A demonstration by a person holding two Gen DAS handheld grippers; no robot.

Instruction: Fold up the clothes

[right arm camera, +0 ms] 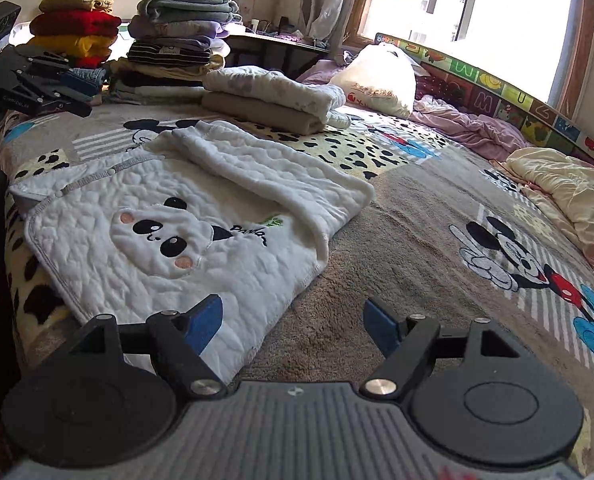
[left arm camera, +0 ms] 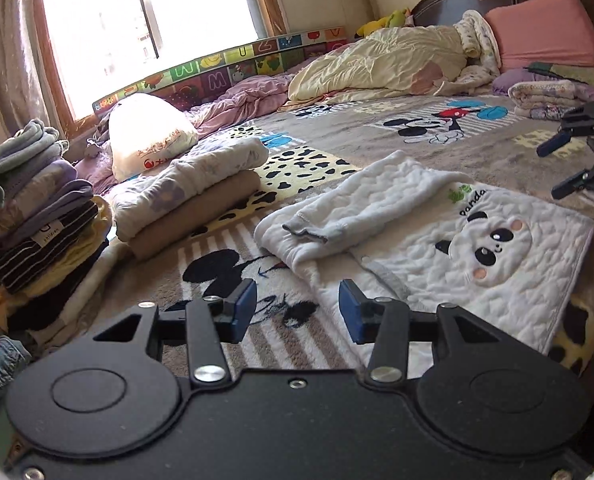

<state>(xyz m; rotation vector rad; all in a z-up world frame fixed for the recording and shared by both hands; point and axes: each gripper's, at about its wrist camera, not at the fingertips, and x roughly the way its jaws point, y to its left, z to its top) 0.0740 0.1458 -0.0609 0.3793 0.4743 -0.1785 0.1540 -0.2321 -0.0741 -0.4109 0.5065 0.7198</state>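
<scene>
A white quilted top [left arm camera: 477, 264] with a panda face stitched on the chest lies flat on a bed covered by a cartoon-mouse blanket [left arm camera: 377, 136]. One sleeve [left arm camera: 361, 208] is already folded across the body of the top; the rest is spread out.

The left claw [left arm camera: 297, 310] hovers low at the near edge of the top, its blue pads apart and nothing between them. The right claw [right arm camera: 293, 322] sits at the opposite edge, wide open and also empty, one pad over the hem and the other over bare blanket.

Two folded pieces [left arm camera: 193, 196] are stacked on the bed just beyond the top, and a taller pile of folded clothes [left arm camera: 37, 208] stands at the far left. A white plastic bag [left arm camera: 149, 136] and a rumpled cream quilt [left arm camera: 377, 64] lie farther off.

What could go wrong, as a judgement: the quilted cloth is thick and springy, so a shallow pinch may catch only the top layer or slip off as it lifts. The blanket is plush, so a pad pushed too low could grab blanket pile along with the hem. If the two claws lift unevenly, the folded sleeve may slide open and undo the fold. Swinging the cloth far could knock the nearby stack.
</scene>
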